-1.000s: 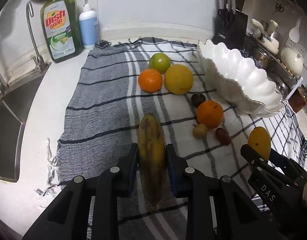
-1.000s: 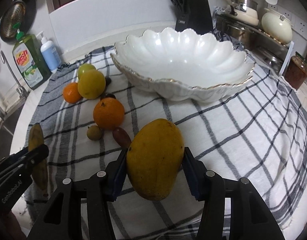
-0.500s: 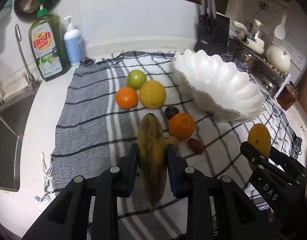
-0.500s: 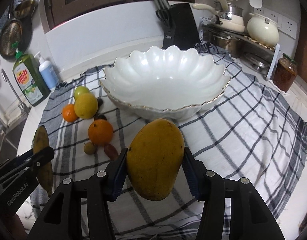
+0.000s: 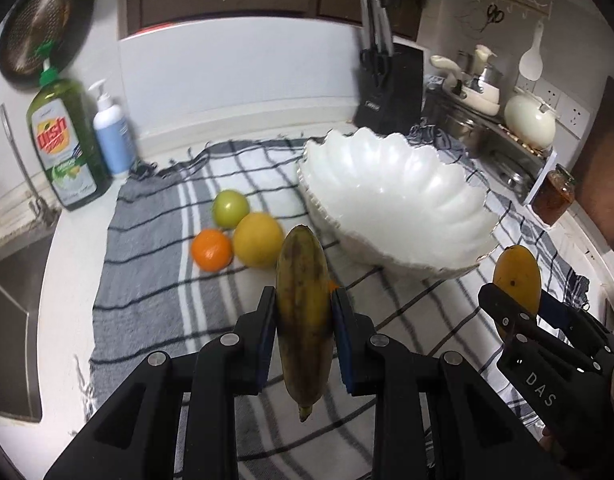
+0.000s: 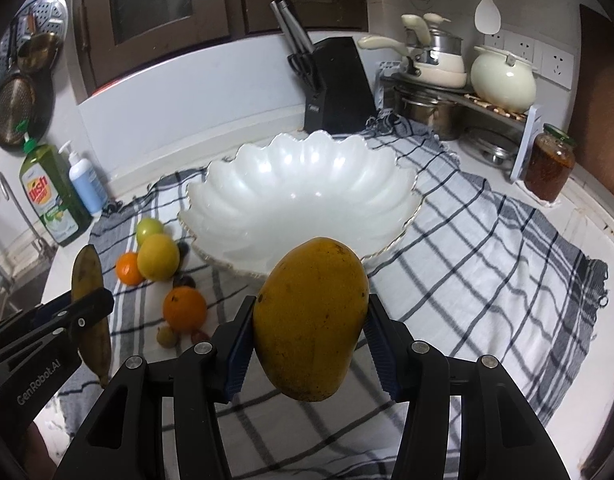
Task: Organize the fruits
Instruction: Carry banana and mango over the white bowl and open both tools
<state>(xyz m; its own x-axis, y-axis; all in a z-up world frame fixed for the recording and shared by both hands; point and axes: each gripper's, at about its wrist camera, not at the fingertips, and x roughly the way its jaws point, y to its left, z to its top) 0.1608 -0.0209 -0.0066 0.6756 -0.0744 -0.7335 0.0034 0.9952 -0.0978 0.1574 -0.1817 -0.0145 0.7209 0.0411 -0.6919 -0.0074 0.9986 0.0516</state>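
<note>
My left gripper (image 5: 303, 300) is shut on a brown-spotted banana (image 5: 303, 308), held lengthwise in the air over the striped cloth (image 5: 155, 280). A yellow mango (image 6: 311, 320) is clamped upright in my right gripper (image 6: 309, 312), just in front of the white scalloped bowl (image 6: 299, 196). The bowl's inside is bare. On the cloth left of the bowl lie a green apple (image 5: 230, 208), a yellow citrus (image 5: 258, 239) and a small orange (image 5: 211, 249). The right wrist view also shows a second orange (image 6: 185, 308), dark small fruits (image 6: 183, 281) and a small greenish fruit (image 6: 165, 336).
A dish soap bottle (image 5: 63, 148) and a blue pump bottle (image 5: 111, 136) stand at the back left by the sink (image 5: 11, 320). A black knife block (image 6: 335, 88), pots on a rack (image 6: 447, 92) and a jar (image 6: 549, 164) line the back right.
Both grippers have risen and drawn back with their fruit, so the bowl and the loose fruits sit lower and farther off. Each grip is unchanged.
</note>
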